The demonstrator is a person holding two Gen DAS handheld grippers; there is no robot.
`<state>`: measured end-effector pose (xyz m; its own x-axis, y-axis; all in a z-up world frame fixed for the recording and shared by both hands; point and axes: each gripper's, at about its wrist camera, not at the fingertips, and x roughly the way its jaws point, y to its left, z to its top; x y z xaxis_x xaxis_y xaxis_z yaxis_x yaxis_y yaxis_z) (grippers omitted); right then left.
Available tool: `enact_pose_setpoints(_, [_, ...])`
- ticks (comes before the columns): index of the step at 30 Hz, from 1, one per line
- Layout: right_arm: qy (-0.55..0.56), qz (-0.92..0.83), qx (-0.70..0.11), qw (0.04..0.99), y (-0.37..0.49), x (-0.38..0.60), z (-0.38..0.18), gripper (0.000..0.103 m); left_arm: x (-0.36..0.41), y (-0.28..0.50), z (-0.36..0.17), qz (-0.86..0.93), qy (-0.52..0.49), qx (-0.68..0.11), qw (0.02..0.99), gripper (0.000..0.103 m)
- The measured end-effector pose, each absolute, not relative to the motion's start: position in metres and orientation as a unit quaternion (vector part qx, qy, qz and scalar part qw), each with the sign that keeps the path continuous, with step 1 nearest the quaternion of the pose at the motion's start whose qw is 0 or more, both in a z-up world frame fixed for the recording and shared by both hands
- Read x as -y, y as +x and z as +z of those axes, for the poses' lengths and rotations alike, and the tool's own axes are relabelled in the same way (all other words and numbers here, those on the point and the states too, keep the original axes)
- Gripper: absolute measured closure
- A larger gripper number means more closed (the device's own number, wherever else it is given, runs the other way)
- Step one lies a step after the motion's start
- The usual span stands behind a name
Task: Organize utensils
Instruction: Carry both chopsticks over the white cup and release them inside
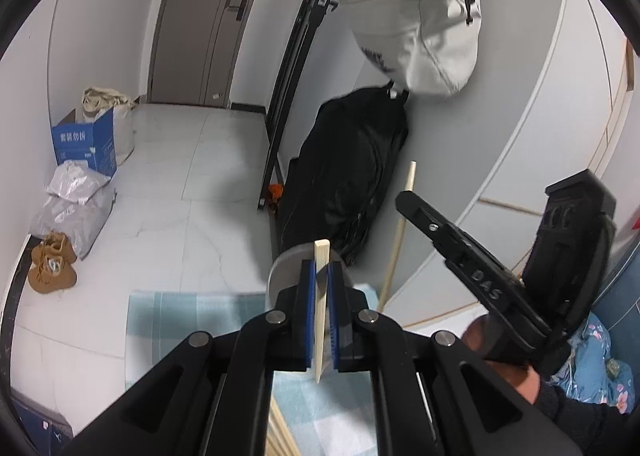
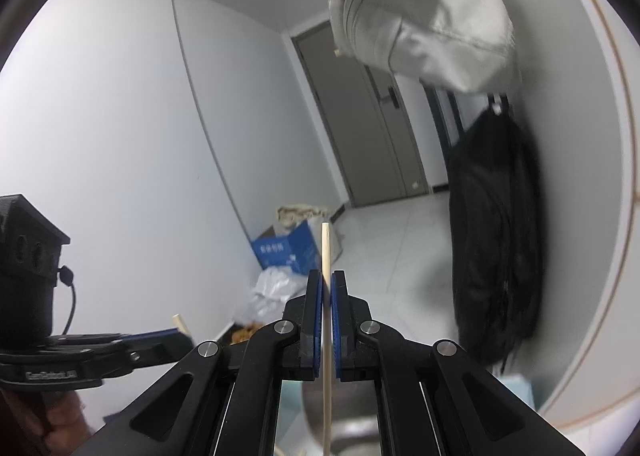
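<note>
Left gripper (image 1: 321, 276) pinching a flat wooden chopstick (image 1: 321, 308) between blue pads, jaws pressed onto it, stick upright above a pale blue checked cloth (image 1: 192, 312). Right gripper (image 2: 327, 288) likewise clamped on a round wooden chopstick (image 2: 326, 256), held up before the door (image 2: 360, 116). Below it, blurred, possibly a grey metal container (image 2: 348, 416). White bag (image 2: 420, 16) hanging above a black coat (image 2: 496, 240).

The chopstick (image 2: 327, 356) runs off the right wrist view's bottom edge; the black hanging coat (image 2: 496, 240) is motion-blurred.
</note>
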<state>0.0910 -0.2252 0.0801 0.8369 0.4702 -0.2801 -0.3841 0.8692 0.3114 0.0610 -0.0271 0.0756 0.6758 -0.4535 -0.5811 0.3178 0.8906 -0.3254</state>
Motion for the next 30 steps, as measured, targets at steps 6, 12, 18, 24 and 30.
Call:
enact_pose_setpoints(6, [0.106, 0.227, -0.145, 0.957, 0.13, 0.223, 0.1, 0.1, 0.033, 0.077, 0.1, -0.202, -0.086, -0.309, 0.925, 0.101])
enact_pose_setpoints(12, [0.091, 0.236, -0.127, 0.959, 0.156, 0.214, 0.104, 0.1, 0.03, 0.101, 0.103, -0.192, -0.092, -0.3, 0.93, 0.101])
enact_pose_setpoints(18, [0.091, 0.255, -0.123, 0.955, 0.175, 0.208, 0.083, 0.1, 0.023, 0.121, 0.081, -0.181, -0.101, -0.311, 0.928, 0.101])
enact_pose_setpoints(24, [0.075, 0.265, -0.138, 0.951, 0.18, 0.2, 0.057, 0.1, 0.027, 0.13, 0.062, -0.175, -0.082, -0.321, 0.927, 0.101])
enact_pose_setpoints(30, [0.067, 0.276, -0.148, 0.947, 0.184, 0.201, 0.044, 0.1, 0.023, 0.135, 0.05, -0.179, -0.093, -0.337, 0.92, 0.101])
